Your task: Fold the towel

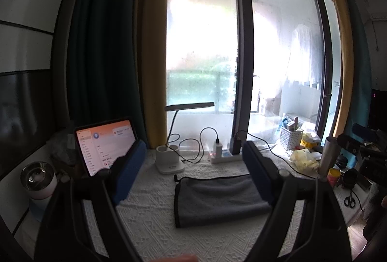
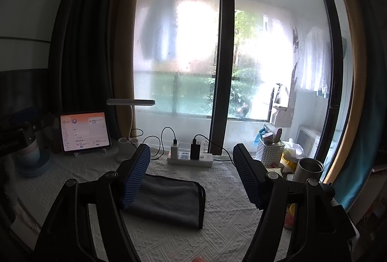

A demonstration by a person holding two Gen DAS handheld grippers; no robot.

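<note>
A grey towel (image 1: 217, 199) with dark trim lies folded into a flat rectangle on the white patterned tablecloth (image 1: 150, 220). It also shows in the right wrist view (image 2: 169, 199). My left gripper (image 1: 194, 160) is open and empty, raised above the table, with the towel between and below its blue-padded fingers (image 1: 130, 172). My right gripper (image 2: 191, 162) is open and empty too, above the table; its left finger (image 2: 135, 177) overlaps the towel's left part in the view.
A lit tablet (image 1: 106, 145) stands at the back left. A white lamp base (image 1: 169, 160) and a power strip with chargers (image 2: 191, 158) sit behind the towel. A white basket (image 2: 269, 153), metal cup (image 2: 307, 170) and clutter stand at right. A humidifier (image 1: 40, 179) stands at left.
</note>
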